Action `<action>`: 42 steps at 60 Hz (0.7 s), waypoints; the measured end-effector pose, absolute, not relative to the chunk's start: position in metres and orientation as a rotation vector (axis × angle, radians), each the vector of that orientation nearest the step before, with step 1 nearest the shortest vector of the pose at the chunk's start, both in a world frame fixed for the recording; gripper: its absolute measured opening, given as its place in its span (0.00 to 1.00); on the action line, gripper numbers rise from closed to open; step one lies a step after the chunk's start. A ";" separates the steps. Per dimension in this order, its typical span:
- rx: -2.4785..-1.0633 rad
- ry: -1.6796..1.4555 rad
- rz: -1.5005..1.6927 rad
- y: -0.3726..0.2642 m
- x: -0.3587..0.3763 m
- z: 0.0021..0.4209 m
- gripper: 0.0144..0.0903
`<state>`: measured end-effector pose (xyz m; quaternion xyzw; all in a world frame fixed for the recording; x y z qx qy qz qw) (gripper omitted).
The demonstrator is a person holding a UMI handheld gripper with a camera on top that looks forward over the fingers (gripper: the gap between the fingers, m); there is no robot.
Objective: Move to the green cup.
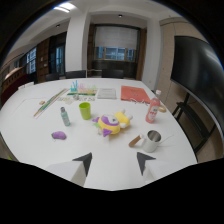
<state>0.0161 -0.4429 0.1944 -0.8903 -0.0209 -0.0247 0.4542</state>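
White round table (30,125) in a meeting room, with windows and dark chairs at the far side and a large dark screen (200,70) on the wall to the right. Gripper (115,163): two dark pointed fingers (84,162) at the near edge of the table, spread wide, nothing between them. Green cup (85,110): upright on the table, well beyond the fingers, ahead of the left finger and slightly to its outer side, not touched. Small grey-green bottle (65,116): standing left of the green cup, near it but apart. Purple lump (59,135): lying on the table nearer than the bottle, left of the fingers' line. Yellow and purple plush toy (112,124): lying right of the green cup, roughly ahead of the gap between the fingers. Metal mug (152,140): ahead of the right finger, the closest item to it, with a brown object (134,142) just beside it on its left. Pink bottle (152,110) with white cap: upright beyond the mug. Red sheet (134,93) and grey sheet (106,93): flat at the far side of the table. Long sticks (49,102): lying at the far left.
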 end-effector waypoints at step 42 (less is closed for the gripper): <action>-2.104 -0.059 -0.086 -0.374 -0.130 0.217 0.94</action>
